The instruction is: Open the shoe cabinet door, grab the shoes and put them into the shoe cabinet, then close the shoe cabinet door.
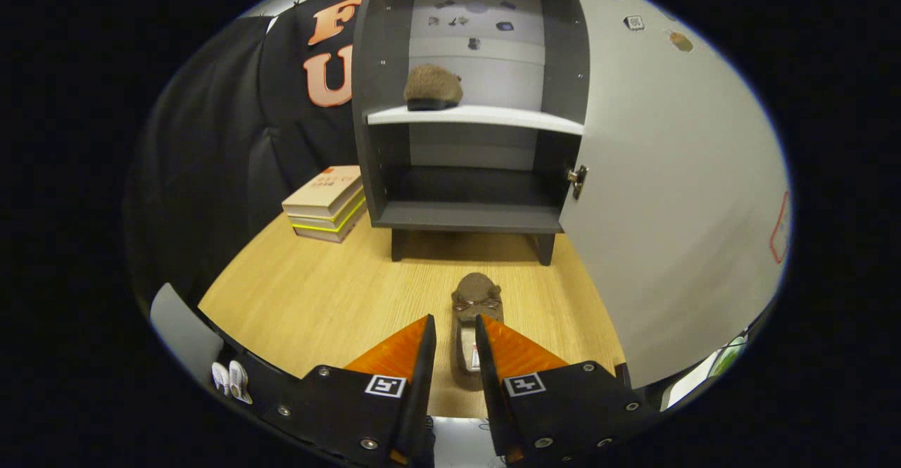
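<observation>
Claw astride shoe; another in cabinet

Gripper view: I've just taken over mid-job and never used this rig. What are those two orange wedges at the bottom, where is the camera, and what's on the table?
The camera rides on a hand-held gripper and looks forward along its two orange fingers, the wedges you see. They straddle the heel of a brown shoe lying on the wooden table; a narrow gap still shows, so I can't tell whether they press on it yet. Beyond the shoe stands the dark shoe cabinet, its pale door swung open to the right. A second brown shoe already sits on the white upper shelf; the lower compartment looks free. A stack of books lies left of the cabinet.
</observation>
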### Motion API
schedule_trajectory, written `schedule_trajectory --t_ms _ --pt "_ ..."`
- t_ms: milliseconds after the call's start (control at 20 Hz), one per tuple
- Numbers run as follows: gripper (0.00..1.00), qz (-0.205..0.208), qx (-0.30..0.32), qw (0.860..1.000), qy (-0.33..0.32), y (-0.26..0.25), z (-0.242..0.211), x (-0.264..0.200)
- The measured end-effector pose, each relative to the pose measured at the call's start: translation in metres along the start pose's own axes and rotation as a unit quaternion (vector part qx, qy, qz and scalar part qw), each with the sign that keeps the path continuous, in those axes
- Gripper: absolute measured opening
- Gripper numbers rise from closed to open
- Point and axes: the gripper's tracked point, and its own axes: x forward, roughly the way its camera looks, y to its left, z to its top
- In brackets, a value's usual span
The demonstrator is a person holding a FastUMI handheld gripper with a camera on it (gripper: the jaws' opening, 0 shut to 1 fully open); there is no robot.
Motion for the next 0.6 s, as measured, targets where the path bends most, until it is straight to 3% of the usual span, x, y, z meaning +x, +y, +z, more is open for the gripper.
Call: schedule_trajectory --t_ms 300,600 --pt "0.37 0.027 0.009 0.995 0.092 -0.002 -0.068 0.084" --pt "0.36 0.051 0.019 0.990 0.129 0.006 -0.091 0.127"
